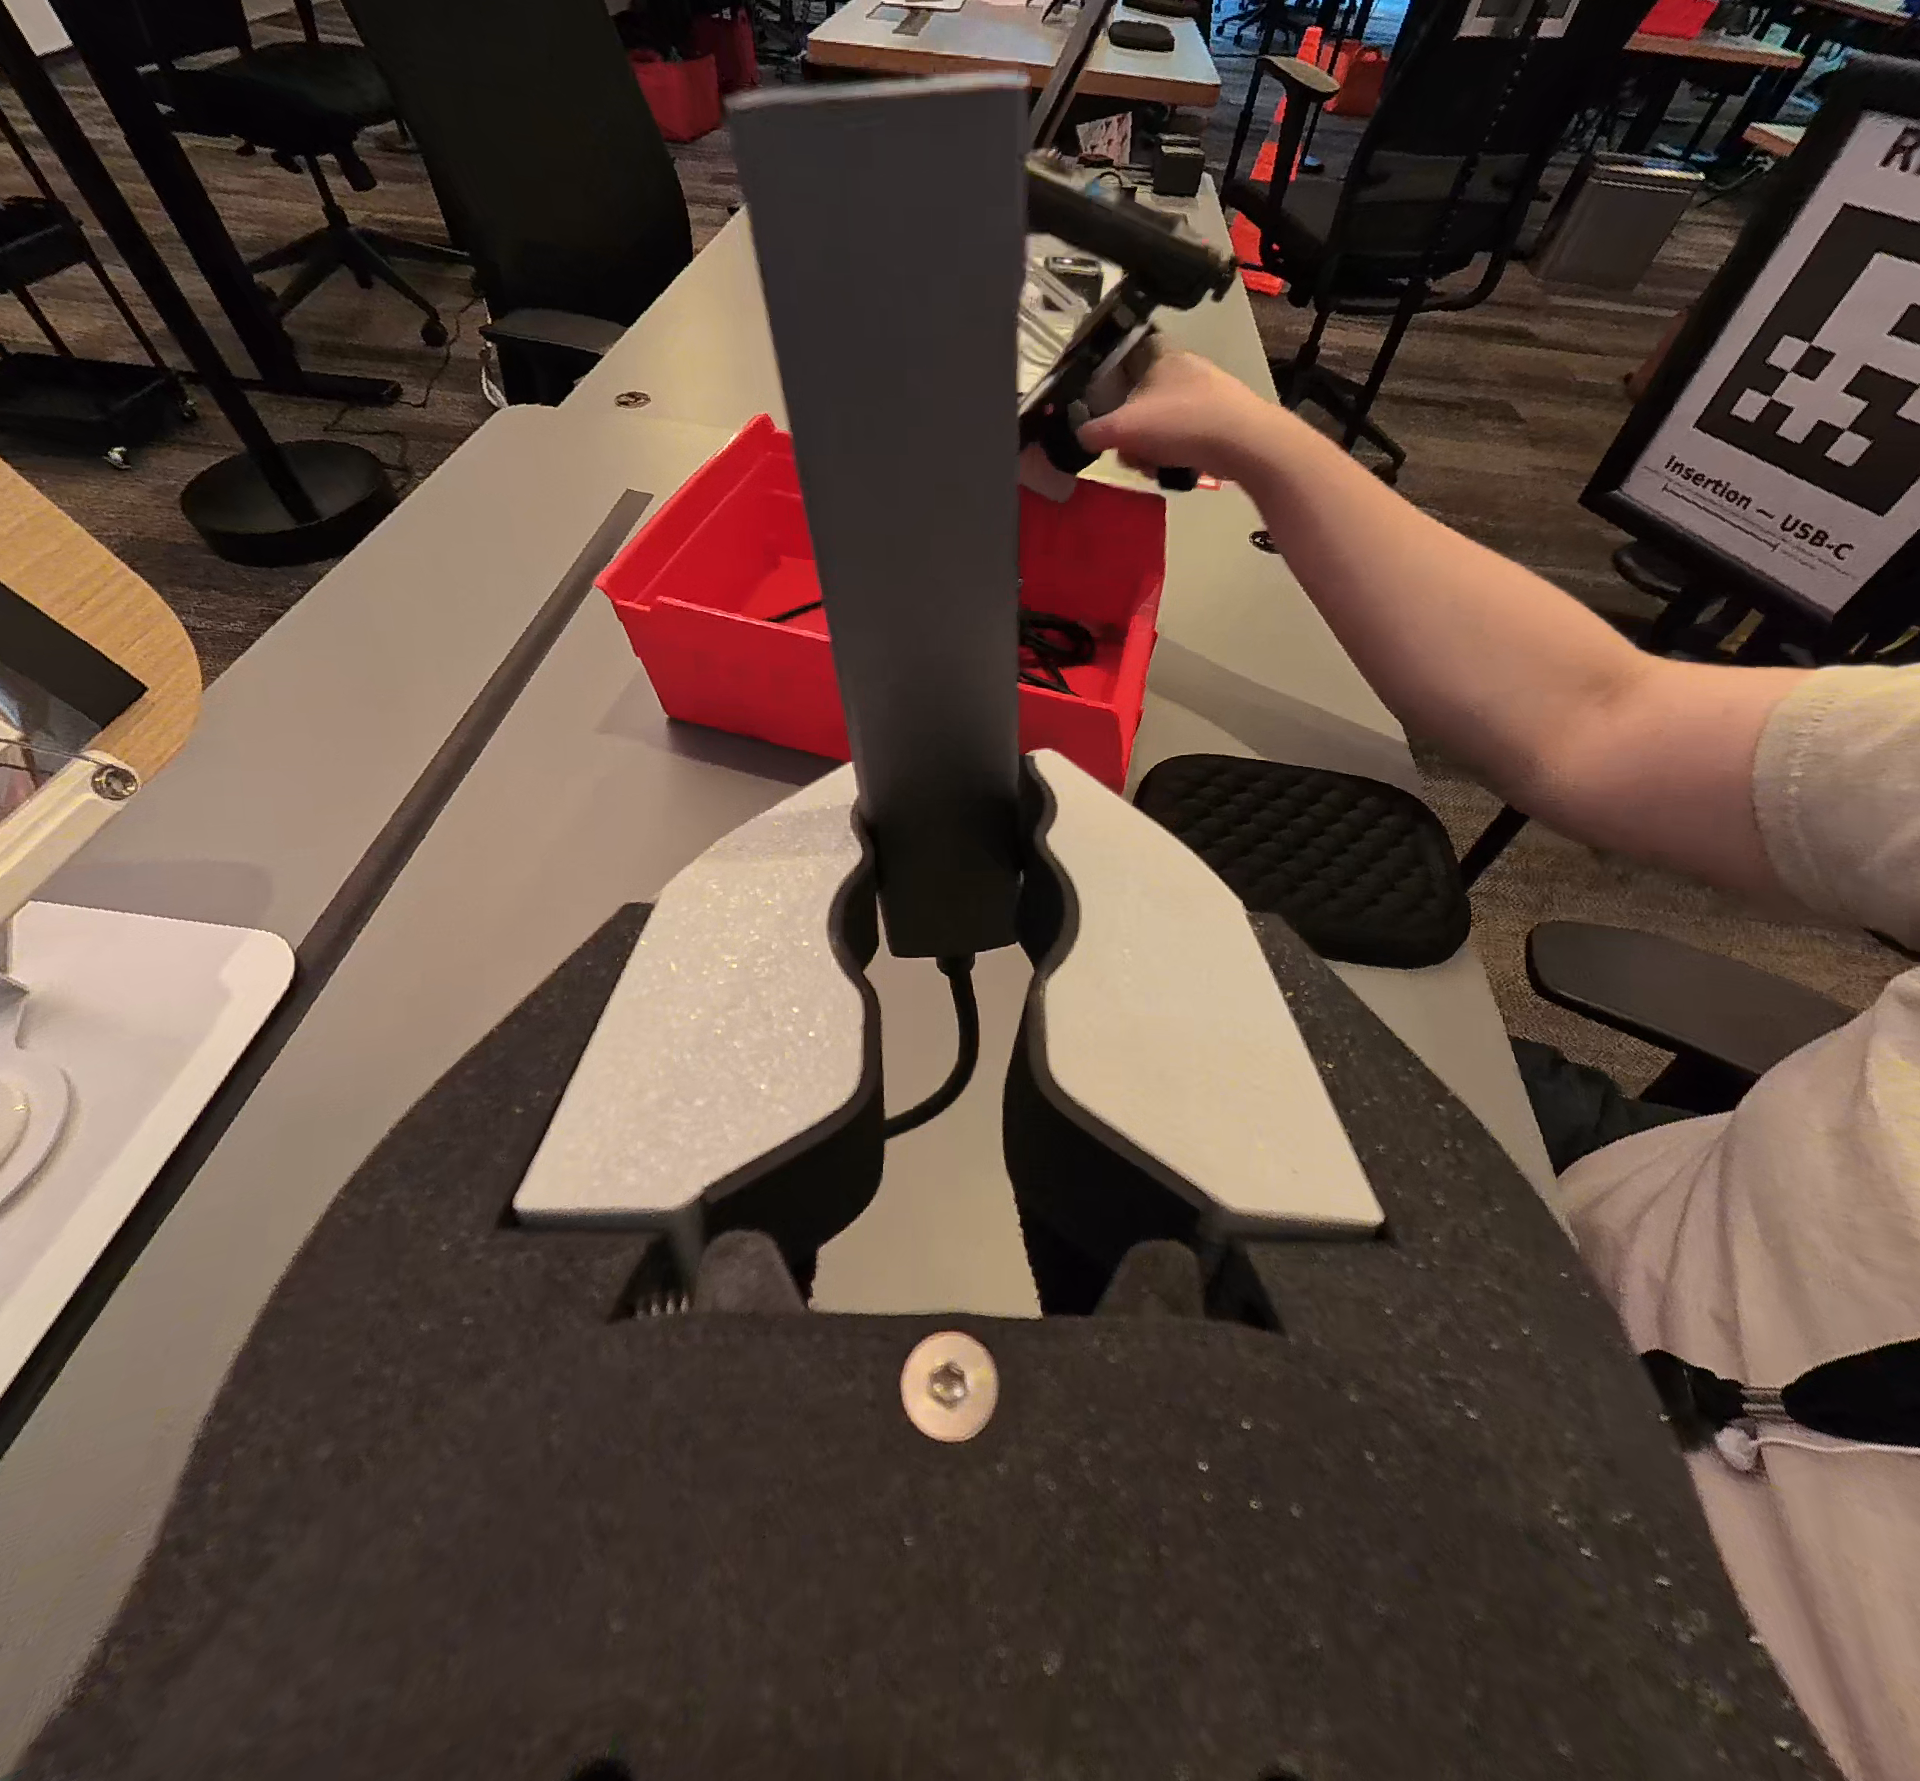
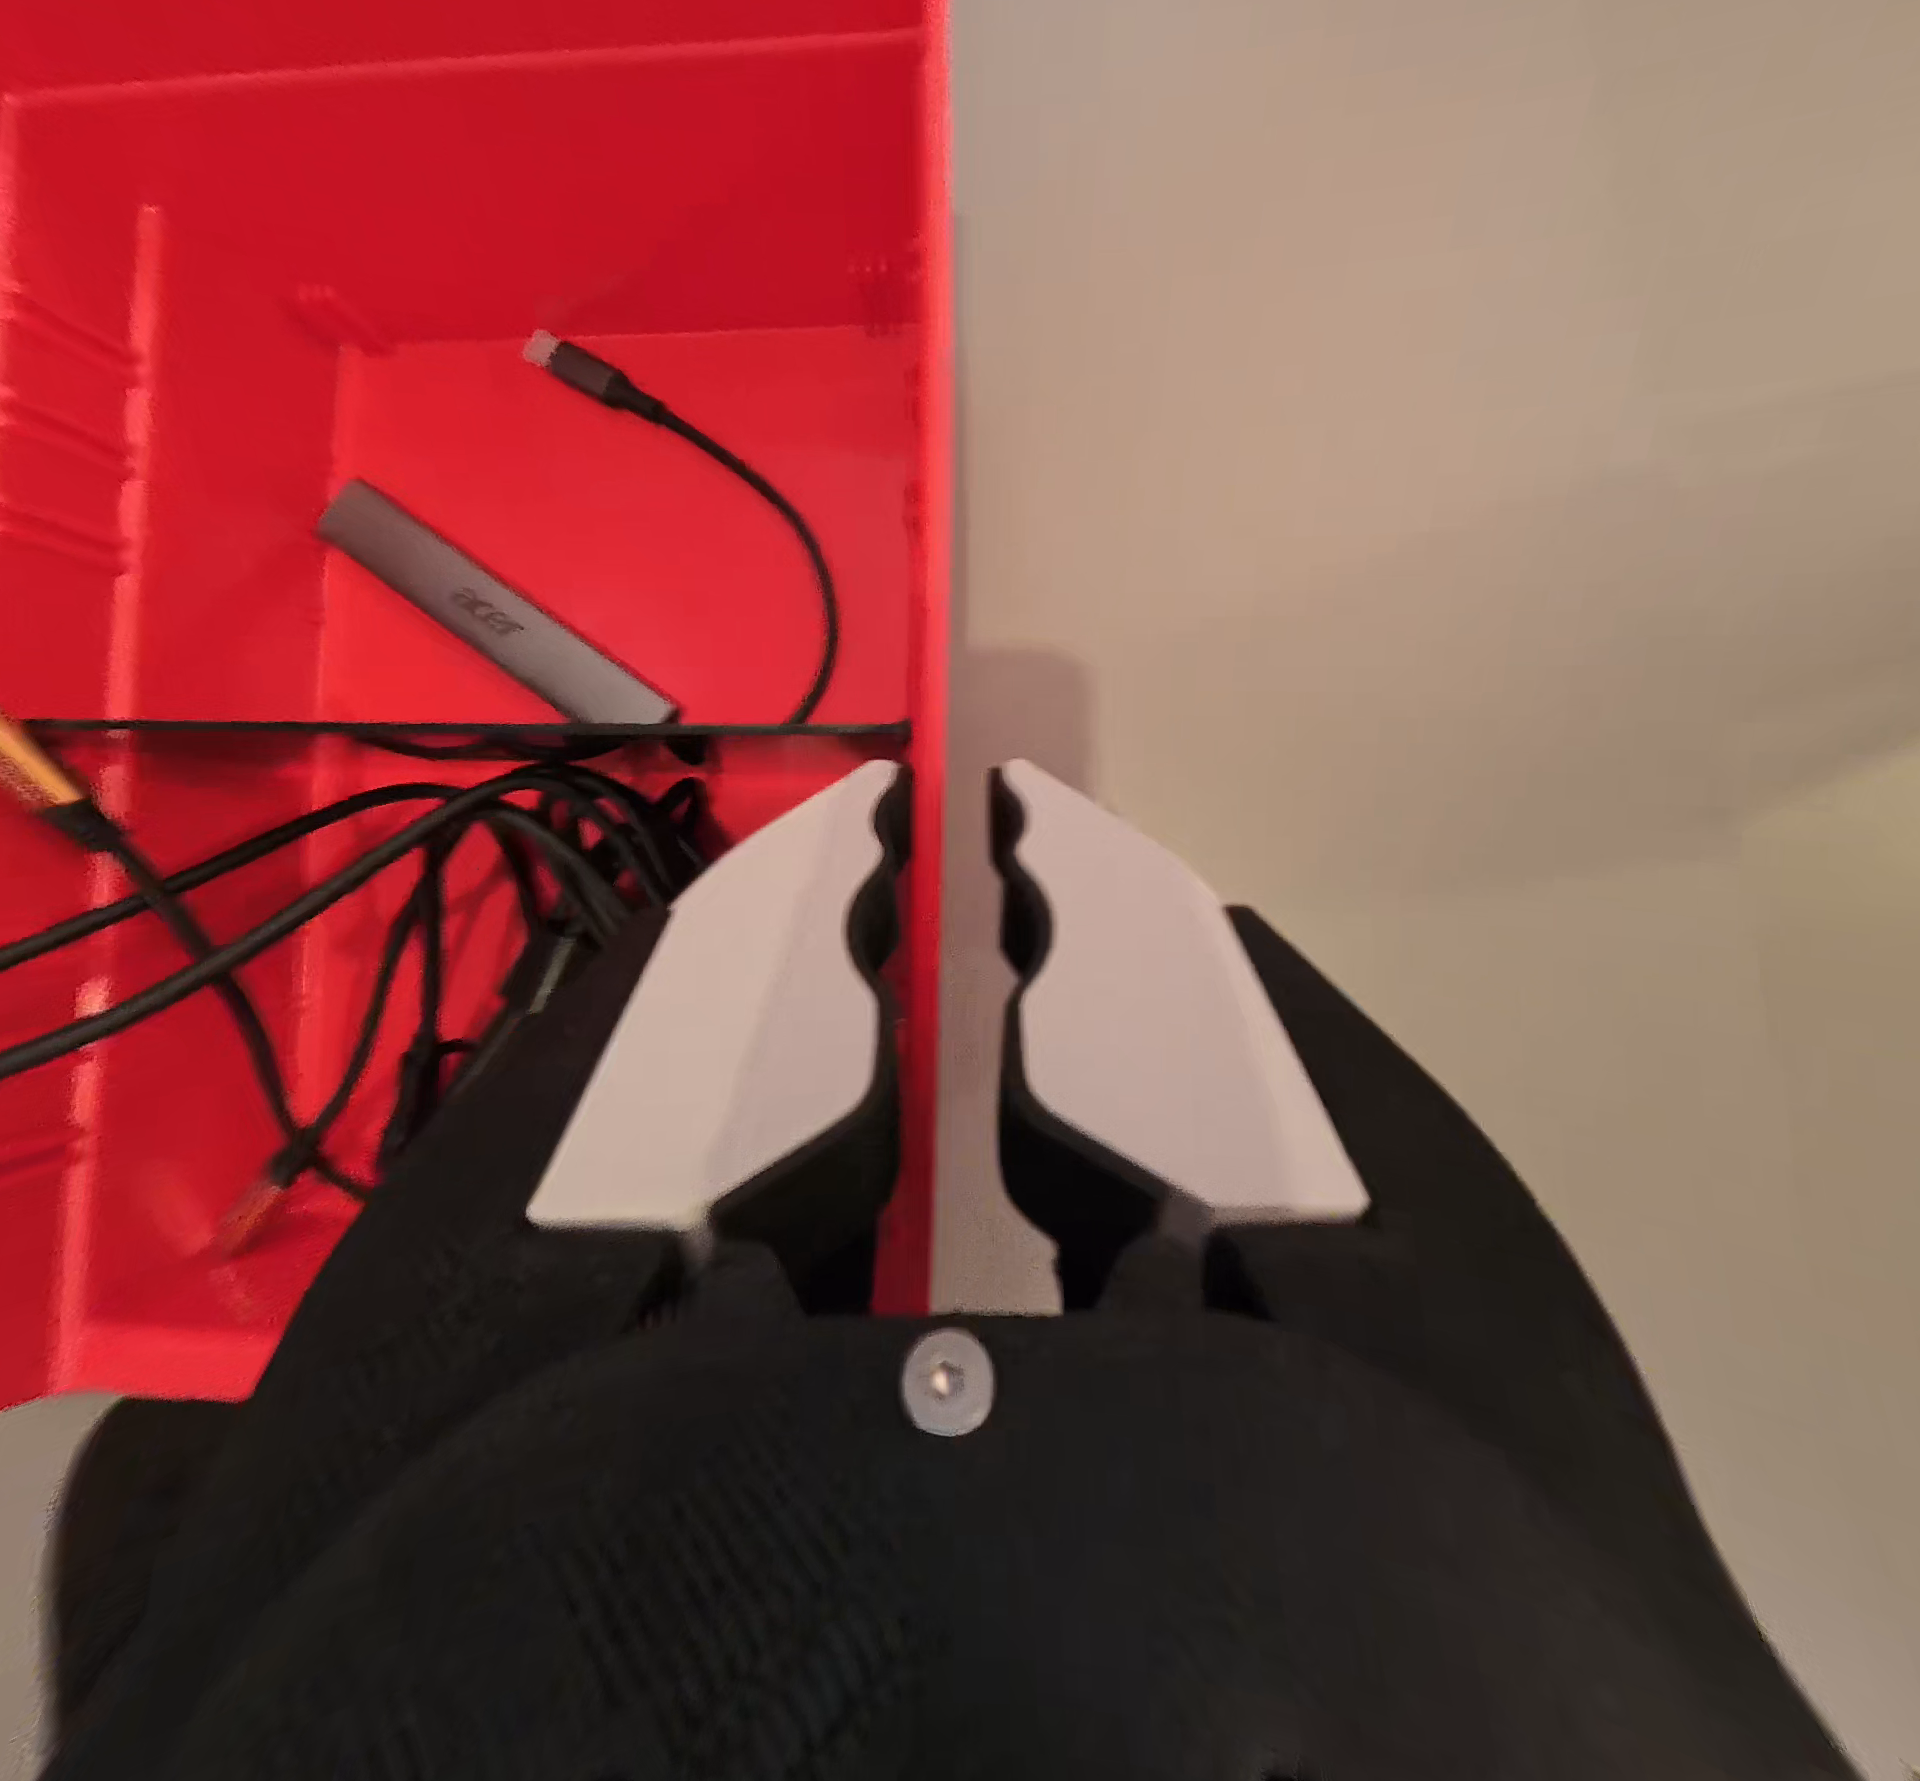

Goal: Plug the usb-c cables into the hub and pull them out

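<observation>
My left gripper (image 1: 940, 796) is shut on the lower end of a long grey hub (image 1: 894, 432) and holds it upright above the grey table; the hub's black cable (image 1: 961, 1035) hangs down between the fingers. Behind it stands a red bin (image 1: 727, 651). A hand holds my right gripper (image 1: 1101, 349) above the bin's far right side. In the right wrist view my right gripper (image 2: 948, 781) is empty, its jaws a narrow gap apart over the bin's right wall (image 2: 935, 381). Inside lie a second grey hub (image 2: 488, 609) with a USB-C plug (image 2: 545, 349) and tangled black cables (image 2: 468, 848).
A black padded mat (image 1: 1309, 858) lies right of the bin. A framed sign with a black-and-white marker (image 1: 1808, 381) stands at the right. A white stand base (image 1: 125, 1025) sits at the left. Office chairs (image 1: 499, 121) and other tables lie beyond. Bare table (image 2: 1455, 381) lies right of the bin. Some 45 centimeters of space lies between my two pairs of fingers.
</observation>
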